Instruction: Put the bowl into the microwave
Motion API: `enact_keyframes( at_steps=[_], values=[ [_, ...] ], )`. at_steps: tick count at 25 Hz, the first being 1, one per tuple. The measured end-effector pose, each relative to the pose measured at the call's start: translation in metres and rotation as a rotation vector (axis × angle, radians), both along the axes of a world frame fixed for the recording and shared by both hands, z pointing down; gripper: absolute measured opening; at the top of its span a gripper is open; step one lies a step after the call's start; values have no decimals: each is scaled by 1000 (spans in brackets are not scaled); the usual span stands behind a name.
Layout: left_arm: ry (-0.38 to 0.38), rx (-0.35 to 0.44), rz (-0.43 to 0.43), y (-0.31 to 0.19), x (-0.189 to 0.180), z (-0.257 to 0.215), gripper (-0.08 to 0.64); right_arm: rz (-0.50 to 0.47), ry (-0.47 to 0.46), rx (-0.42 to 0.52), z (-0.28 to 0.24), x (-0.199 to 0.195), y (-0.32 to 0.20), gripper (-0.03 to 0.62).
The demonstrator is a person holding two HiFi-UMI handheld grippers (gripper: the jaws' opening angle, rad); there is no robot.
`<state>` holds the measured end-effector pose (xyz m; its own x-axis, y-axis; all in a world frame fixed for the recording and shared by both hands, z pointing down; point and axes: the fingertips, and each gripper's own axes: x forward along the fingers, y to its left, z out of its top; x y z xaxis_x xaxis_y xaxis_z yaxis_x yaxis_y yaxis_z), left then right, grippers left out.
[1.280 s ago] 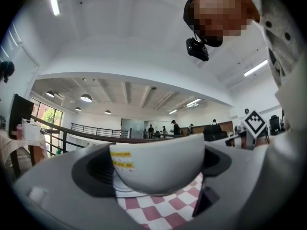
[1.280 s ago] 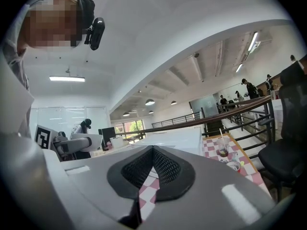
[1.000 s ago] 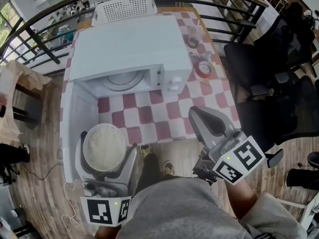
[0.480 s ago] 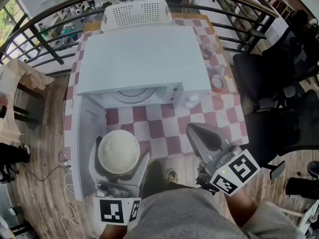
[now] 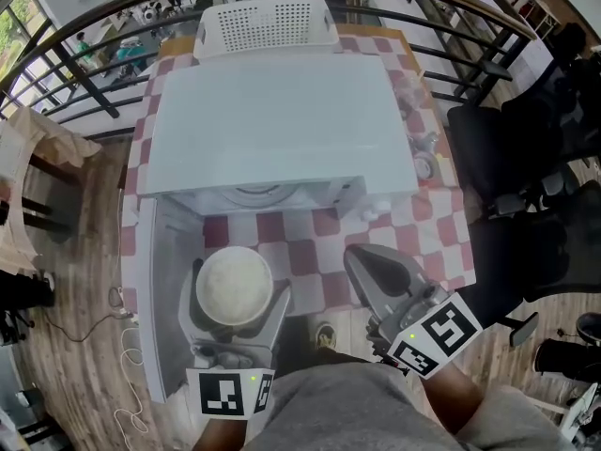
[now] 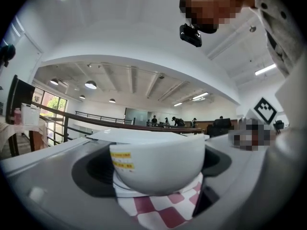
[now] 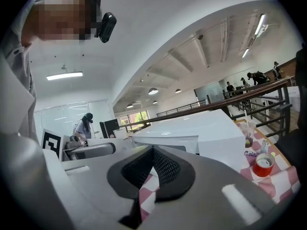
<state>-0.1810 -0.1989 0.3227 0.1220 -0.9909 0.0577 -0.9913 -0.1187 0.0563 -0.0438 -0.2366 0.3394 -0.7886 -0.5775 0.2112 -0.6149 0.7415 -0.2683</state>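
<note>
Bowl [image 5: 233, 285] was held tight in the left tool [image 5: 237, 291] at the worktop's [image 5: 310, 252] front edge; the right tool [image 5: 366, 261] was closed, empty.

The microwave [image 5: 272, 120] stands open at the front, with bare checked cloth [image 5: 305, 252] before its mouth. Its swung-out door [image 5: 158, 299] walls off the left, just beside the bowl [image 5: 233, 285]. The right gripper [image 5: 357, 256] sits clear to the right.
</note>
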Motion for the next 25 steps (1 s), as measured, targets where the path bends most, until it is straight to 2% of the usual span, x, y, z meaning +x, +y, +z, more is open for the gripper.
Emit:
enact_keyframes(
  at_steps=[7, 19, 25],
  values=[
    [6, -23, 9, -20, -5, 14, 511, -4, -6, -31, 12, -13, -12, -2],
    [-4, -72, 4, -62, -15, 65, 511, -32, 16, -82, 34, -38, -31, -2],
    [-43, -97, -20, -84, -29, 96, 511, -49, 36, -107, 45, -49, -35, -1]
  ],
)
